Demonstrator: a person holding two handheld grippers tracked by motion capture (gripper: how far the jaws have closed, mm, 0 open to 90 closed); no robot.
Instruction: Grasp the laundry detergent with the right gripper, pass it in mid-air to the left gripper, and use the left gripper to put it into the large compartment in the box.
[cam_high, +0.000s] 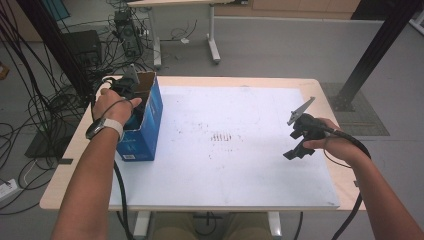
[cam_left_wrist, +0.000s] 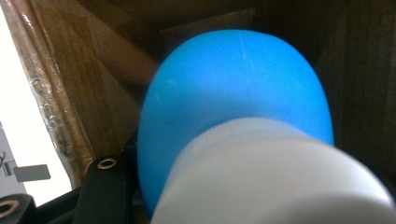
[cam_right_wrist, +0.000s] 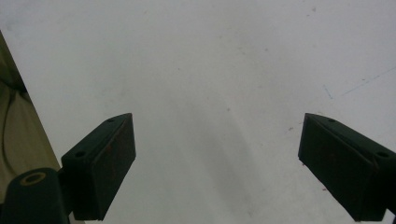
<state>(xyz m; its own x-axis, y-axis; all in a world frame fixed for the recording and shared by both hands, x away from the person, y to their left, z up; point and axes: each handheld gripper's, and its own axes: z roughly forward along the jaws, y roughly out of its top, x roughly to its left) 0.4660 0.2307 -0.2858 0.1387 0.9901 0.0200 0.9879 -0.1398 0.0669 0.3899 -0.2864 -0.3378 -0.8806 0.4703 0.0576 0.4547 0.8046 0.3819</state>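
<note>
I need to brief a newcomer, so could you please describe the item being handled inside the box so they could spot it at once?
Start at the blue cardboard box at the left edge of the white table. The left gripper reaches into its open top. Inside, between its jaws, is a rounded bright blue bottle with a white cap.

Place: a lab or test room.
Floor: bare grey, with loose black cables (cam_high: 35, 107) lying in tangles on the left.
Equipment: dark electronic boxes (cam_high: 82, 47) standing on the floor.
Frame: black metal posts (cam_high: 377, 47) beside the table.
Work surface: a pale wooden table (cam_high: 75, 145) topped with a white sheet (cam_high: 240, 170).
</note>
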